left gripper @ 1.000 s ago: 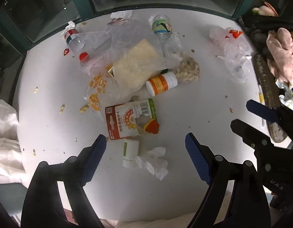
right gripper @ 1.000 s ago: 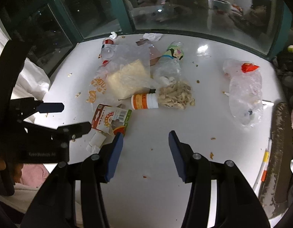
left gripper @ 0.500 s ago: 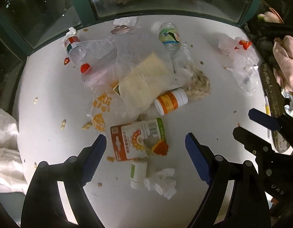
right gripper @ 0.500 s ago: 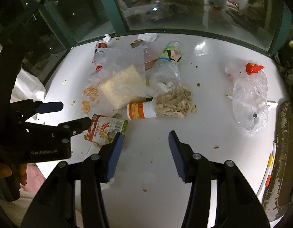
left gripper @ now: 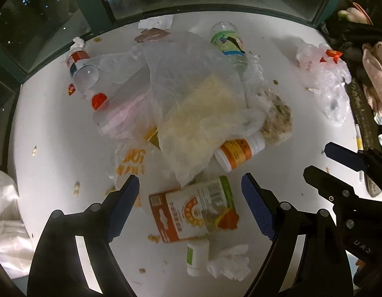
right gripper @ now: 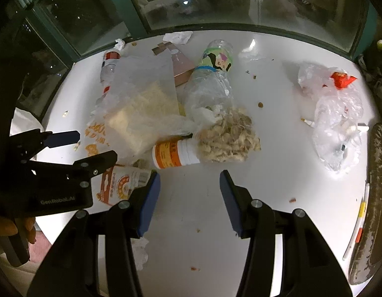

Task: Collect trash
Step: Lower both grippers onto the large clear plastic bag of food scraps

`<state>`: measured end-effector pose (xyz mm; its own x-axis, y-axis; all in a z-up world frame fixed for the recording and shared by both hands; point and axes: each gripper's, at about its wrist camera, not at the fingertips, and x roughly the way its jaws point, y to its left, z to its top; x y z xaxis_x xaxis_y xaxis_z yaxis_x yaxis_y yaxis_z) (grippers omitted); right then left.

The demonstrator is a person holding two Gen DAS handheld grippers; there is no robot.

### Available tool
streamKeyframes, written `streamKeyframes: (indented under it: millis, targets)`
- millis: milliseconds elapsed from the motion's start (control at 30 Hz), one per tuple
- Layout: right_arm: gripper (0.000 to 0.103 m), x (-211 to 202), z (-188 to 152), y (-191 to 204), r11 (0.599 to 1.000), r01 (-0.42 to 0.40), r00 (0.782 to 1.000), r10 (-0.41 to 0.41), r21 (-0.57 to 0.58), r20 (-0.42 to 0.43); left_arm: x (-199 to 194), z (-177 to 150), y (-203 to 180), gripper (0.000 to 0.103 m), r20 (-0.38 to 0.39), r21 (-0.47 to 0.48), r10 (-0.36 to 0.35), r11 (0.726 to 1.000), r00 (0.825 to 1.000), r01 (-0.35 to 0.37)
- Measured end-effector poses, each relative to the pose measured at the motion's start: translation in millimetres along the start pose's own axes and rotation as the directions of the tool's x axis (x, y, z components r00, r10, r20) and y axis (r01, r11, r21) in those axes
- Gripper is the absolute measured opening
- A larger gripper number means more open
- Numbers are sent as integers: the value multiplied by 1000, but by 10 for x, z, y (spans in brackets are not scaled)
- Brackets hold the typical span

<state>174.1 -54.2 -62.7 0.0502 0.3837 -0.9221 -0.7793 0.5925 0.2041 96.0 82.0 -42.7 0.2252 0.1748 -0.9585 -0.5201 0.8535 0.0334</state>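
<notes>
Trash lies piled on a white round table (left gripper: 54,133). An orange and green carton (left gripper: 191,210) lies flat between the fingers of my open, empty left gripper (left gripper: 191,198). A small white tube (left gripper: 194,259) and a crumpled tissue (left gripper: 228,262) lie just below it. Behind are a clear bag with a yellow slab (left gripper: 198,104), an orange-labelled white bottle (left gripper: 240,152), and a bag of peanut shells (right gripper: 228,136). My right gripper (right gripper: 189,193) is open and empty, short of the orange bottle (right gripper: 175,153), over bare table.
Two plastic water bottles (left gripper: 83,69) (right gripper: 210,81) lie at the back. A clear bag with a red scrap (right gripper: 334,113) sits at the right. A white bag (left gripper: 5,210) hangs at the left table edge. Dark windows (right gripper: 215,0) ring the far side. Crumbs are scattered about.
Both grippers have moved forward toward the pile. The carton now sits between my left fingers, and the tube and tissue have passed below them. Both stay open.
</notes>
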Motion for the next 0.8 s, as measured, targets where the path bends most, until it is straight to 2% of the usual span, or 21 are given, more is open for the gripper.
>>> streamKeyframes:
  millis: [533, 800]
  targets:
    - [48, 516, 370, -271, 999, 35, 998, -35, -3, -47, 612, 538, 28, 82, -44, 15, -13, 1000, 999, 14]
    - [48, 728, 501, -327, 999, 41, 997, -42, -6, -62, 772, 662, 43, 82, -50, 11, -14, 1000, 999, 14]
